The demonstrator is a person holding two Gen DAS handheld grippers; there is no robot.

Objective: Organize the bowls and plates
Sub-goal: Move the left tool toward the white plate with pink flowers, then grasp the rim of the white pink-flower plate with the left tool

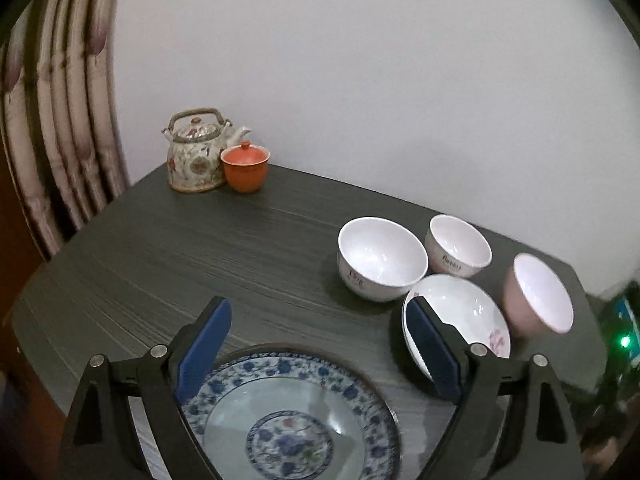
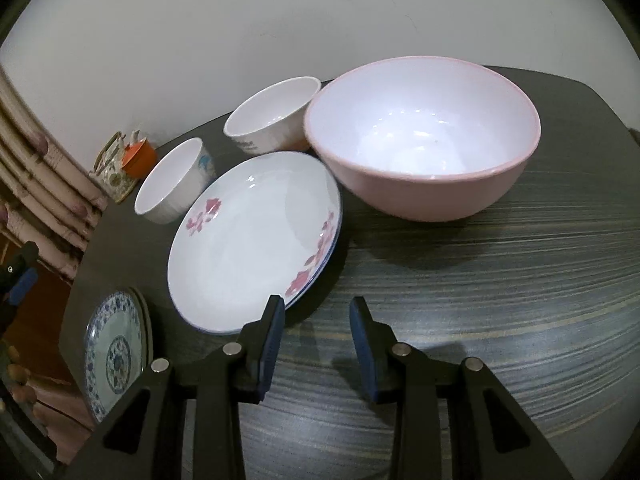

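A blue-patterned plate [image 1: 288, 416] lies at the table's near edge, right under my open, empty left gripper [image 1: 320, 320]. It also shows in the right wrist view [image 2: 114, 354]. A white plate with pink flowers [image 2: 252, 240] lies in the middle; it shows in the left wrist view [image 1: 464, 316] too. My right gripper [image 2: 318, 312] is open and empty, just beside that plate's near rim. A pink bowl [image 2: 424, 140] stands behind it, also in the left wrist view [image 1: 536, 296]. Two white bowls [image 1: 380, 258] [image 1: 458, 246] stand further back.
A floral teapot [image 1: 196, 156] and an orange lidded cup [image 1: 245, 168] stand at the far left corner of the dark wood-grain table [image 1: 200, 248]. A curtain [image 1: 60, 120] hangs left. A white wall is behind.
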